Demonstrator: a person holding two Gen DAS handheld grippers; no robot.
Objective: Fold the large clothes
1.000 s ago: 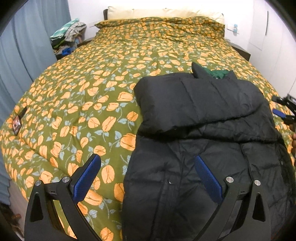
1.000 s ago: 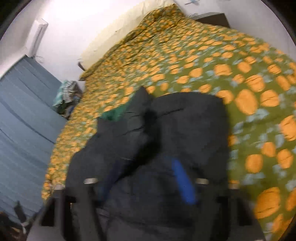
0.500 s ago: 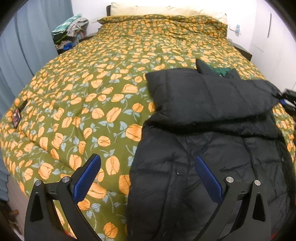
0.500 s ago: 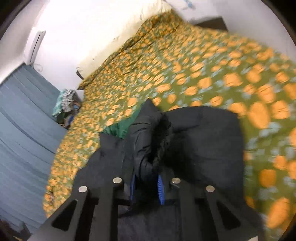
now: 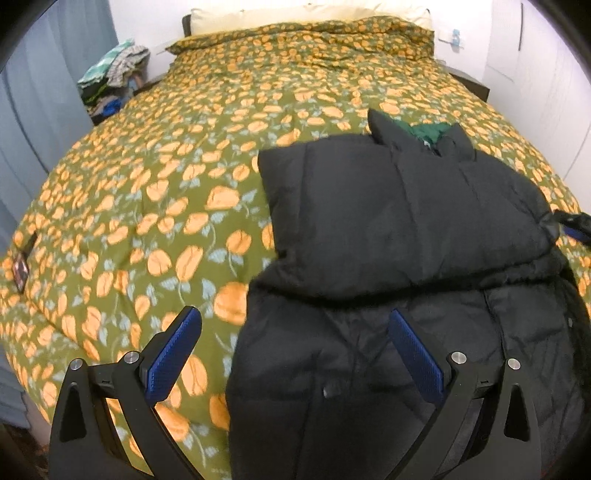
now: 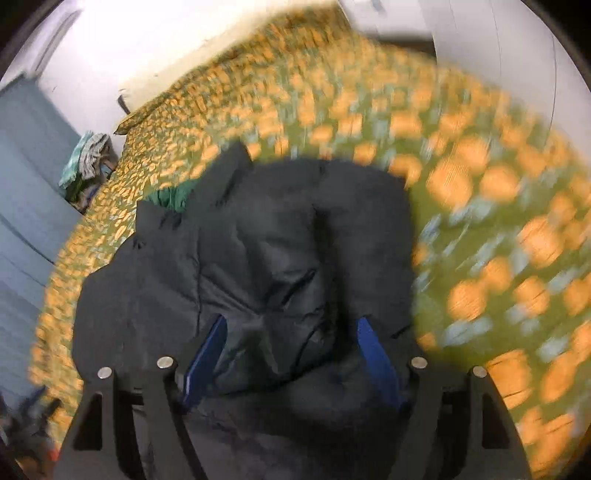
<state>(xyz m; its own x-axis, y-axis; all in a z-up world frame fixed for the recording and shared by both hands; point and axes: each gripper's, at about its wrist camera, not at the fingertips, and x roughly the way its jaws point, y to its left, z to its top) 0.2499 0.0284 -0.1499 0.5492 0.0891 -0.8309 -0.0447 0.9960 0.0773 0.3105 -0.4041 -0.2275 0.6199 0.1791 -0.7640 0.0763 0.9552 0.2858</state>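
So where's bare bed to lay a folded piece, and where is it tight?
Free: the floral duvet between the black jacket and the curtain side, and up toward the pillow. A narrower strip shows right of the jacket. Crowded: the near right corner, where the jacket sits under the open left gripper and right gripper.

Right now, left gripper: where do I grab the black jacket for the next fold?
Probably the black jacket hem corner at its near left edge, approached from the bedspread side. That edge lies free and flat, and the left gripper hangs open astride it. The right gripper, just opened, straddles the far side.
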